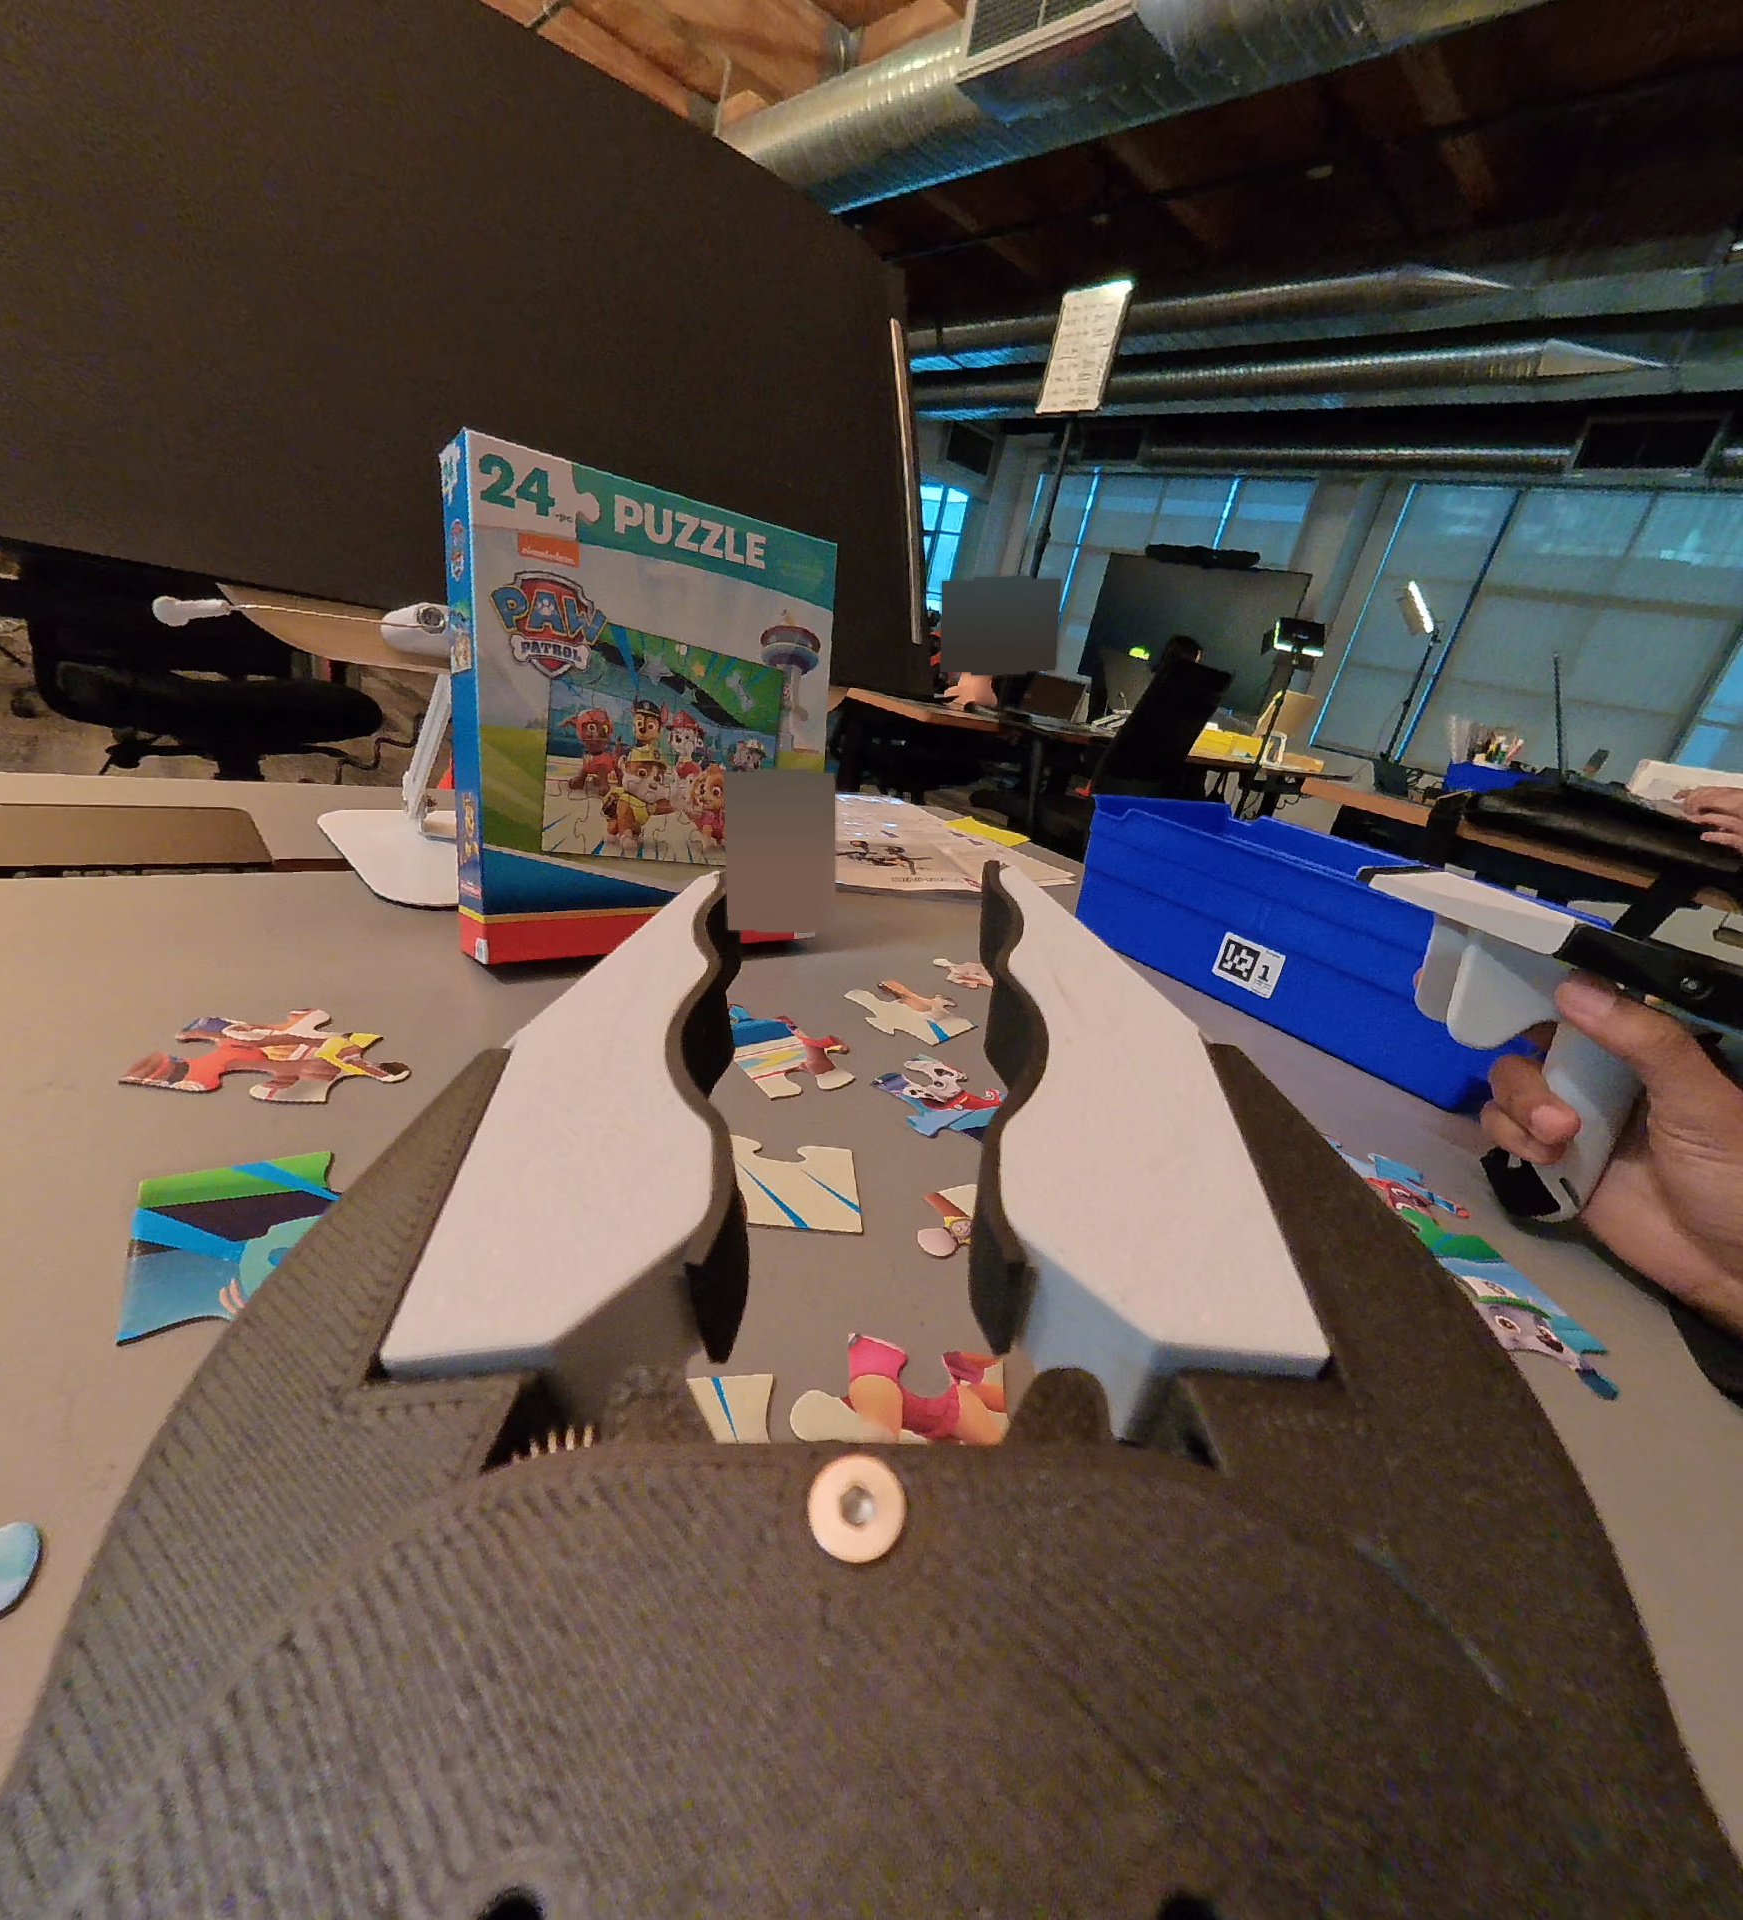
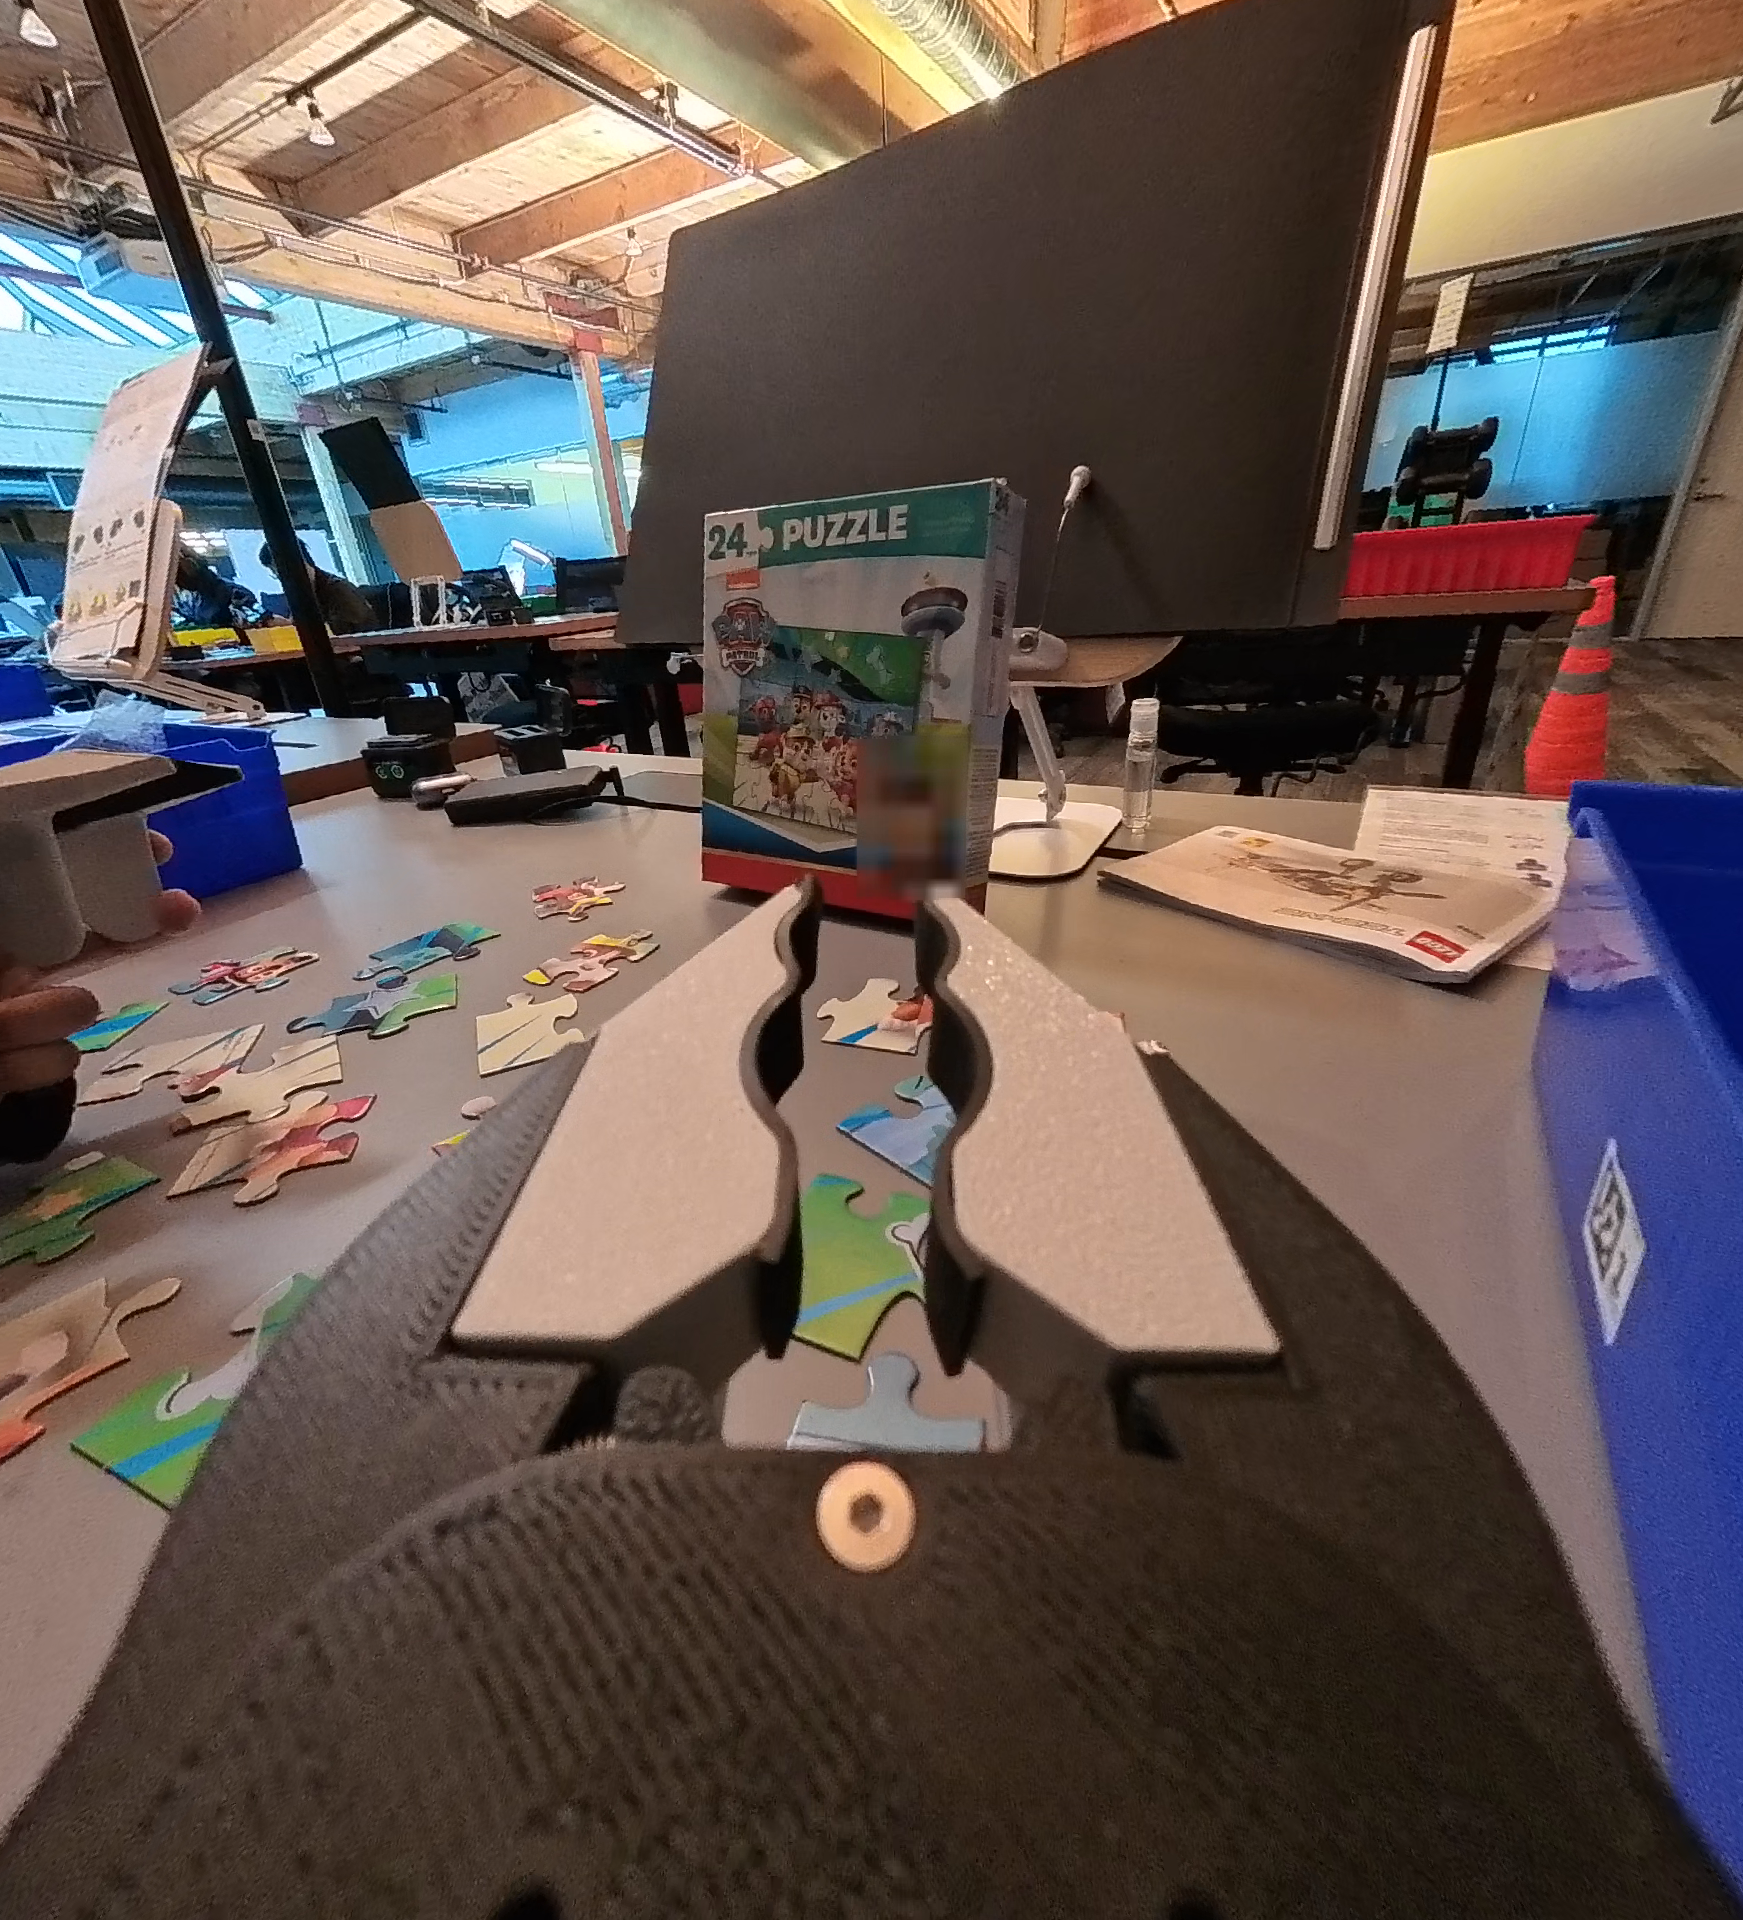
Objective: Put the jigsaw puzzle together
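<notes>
Landmark for all entries: the upright cardboard puzzle box (image 1: 638, 696), standing on the grey table (image 1: 119, 935).

1. Dark grey fabric divider panel (image 1: 379, 291): rising behind the box.
2. Blue plastic bin with a white square-code sticker (image 1: 1262, 914): lying to the right of the box, long axis running from beside the box back toward the right hand.
3. Grey table: carrying everything listed.
4. Puzzle box: facing both cameras.
5. Left gripper (image 1: 851, 894): hovering in front of the box, pointing at it, fingers standing well apart with nothing between the pads. Flat pieces are lying on the table below and ahead.
6. Right gripper (image 2: 867, 904): hovering in front of the box, right of the left one, fingers standing narrowly apart, gripping nothing.
7. White printed booklet (image 2: 1334, 904): lying to the right of the box.
8. Loose cardboard jigsaw pieces (image 2: 327, 1049): scattering in front of the box, mostly to its left. A cream piece with blue stripes (image 1: 805, 1184) is lying under the left gripper's gap; a green piece (image 2: 856, 1268) is sitting under the right gripper's gap. Each gripper is nearer its own piece.
9. Small clear bottle (image 2: 1140, 764): standing right of the box.
</notes>
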